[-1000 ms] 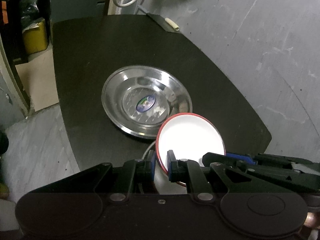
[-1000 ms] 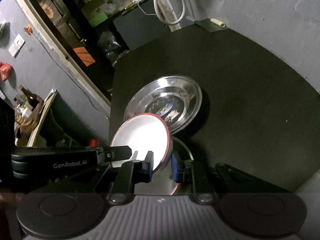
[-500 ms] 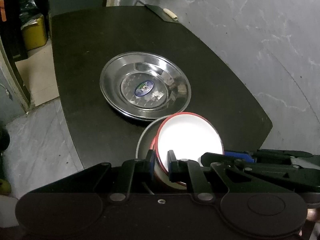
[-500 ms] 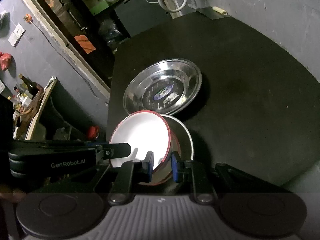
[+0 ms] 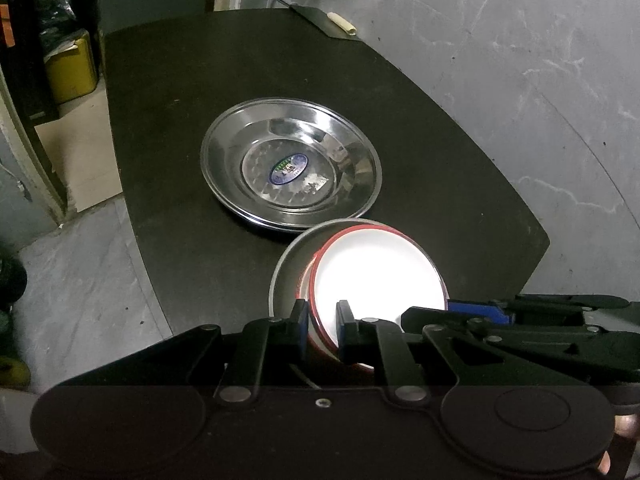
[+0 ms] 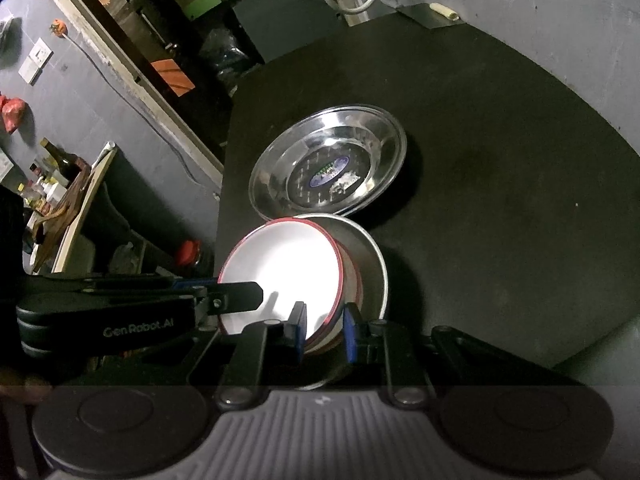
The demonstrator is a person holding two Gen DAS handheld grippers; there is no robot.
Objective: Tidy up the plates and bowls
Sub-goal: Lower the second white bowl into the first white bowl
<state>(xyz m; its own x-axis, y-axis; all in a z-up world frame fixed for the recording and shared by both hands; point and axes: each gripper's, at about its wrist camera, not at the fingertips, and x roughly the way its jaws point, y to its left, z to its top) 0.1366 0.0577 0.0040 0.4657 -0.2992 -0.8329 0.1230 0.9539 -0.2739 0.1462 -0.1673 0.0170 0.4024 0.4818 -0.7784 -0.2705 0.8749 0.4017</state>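
Holding the white bowl point(image 5: 378, 276) by its red rim, we have one gripper on each side. Our left gripper point(image 5: 322, 322) pinches the rim near us, one finger inside the bowl and one outside. Our right gripper point(image 6: 323, 330) sits astride the rim on the other side, but its jaws look a bit wider apart, so we cannot tell if it really grips.

The bowl sits tilted inside a steel bowl point(image 6: 374, 264), close to the near edge of the black table point(image 5: 440, 152). Just past them lies a big steel plate point(image 5: 290, 166), which looks like it touches the steel bowl or nearly so.

What could go wrong? The white bowl is tilted, not flat. If we let go now, it could rock and clang, or end up crooked. If one hand lets go first, the bowl could swing on the other pinch and slip out.

The rim is thin and smooth, so a weak pinch may slide off. If we push down too hard, the steel bowl may skid on the table. It is near the edge, so it could fall off. It could also bump the plate and shove it away.
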